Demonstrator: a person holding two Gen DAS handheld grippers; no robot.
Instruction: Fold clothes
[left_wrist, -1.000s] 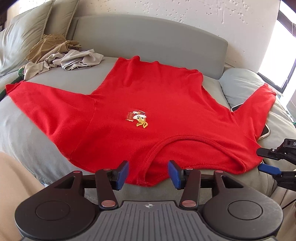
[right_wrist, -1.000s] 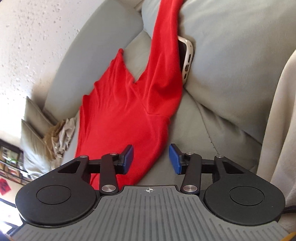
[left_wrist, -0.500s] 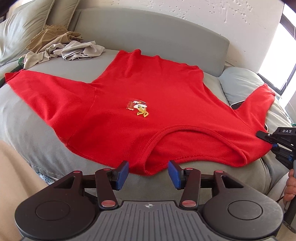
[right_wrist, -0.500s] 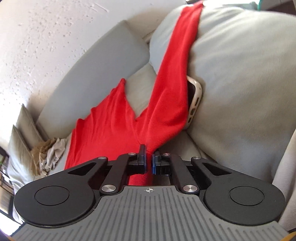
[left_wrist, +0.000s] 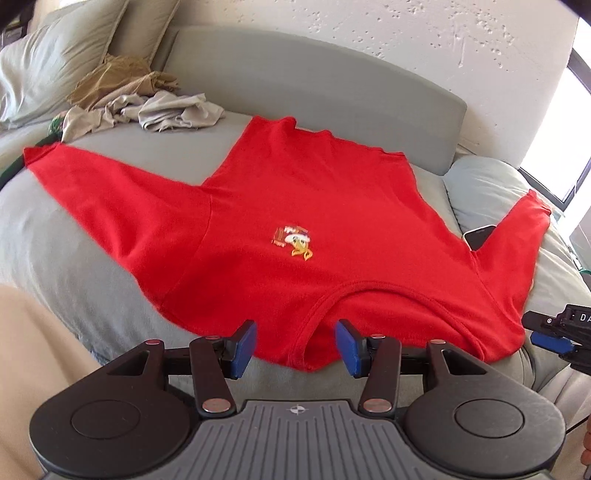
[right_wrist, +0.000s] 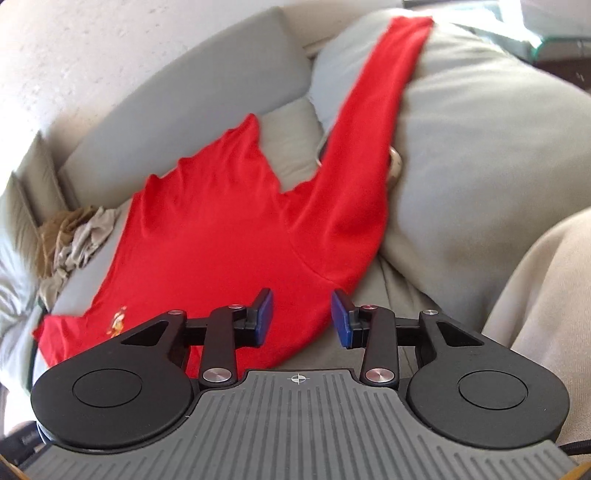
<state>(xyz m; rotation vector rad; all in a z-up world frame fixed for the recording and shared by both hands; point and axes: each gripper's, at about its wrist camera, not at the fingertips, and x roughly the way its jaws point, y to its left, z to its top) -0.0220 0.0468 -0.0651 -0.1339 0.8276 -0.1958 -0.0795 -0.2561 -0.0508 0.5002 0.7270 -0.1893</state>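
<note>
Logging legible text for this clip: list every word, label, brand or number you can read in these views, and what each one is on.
"DA": white letters on the right gripper body at the frame's right edge, cut off there.
The small emblem on the chest of the red shirt: any lettering is too small and blurred to read.
Faint print on a dark object at the right wrist view's lower left corner: unreadable.
Nothing else legible.

The white letters "DA" are seen on the black body of the right gripper (left_wrist: 554, 334) at the left wrist view's edge, cut off there; the small emblem (left_wrist: 293, 242) on the red shirt (left_wrist: 332, 206) cannot be read.
</note>
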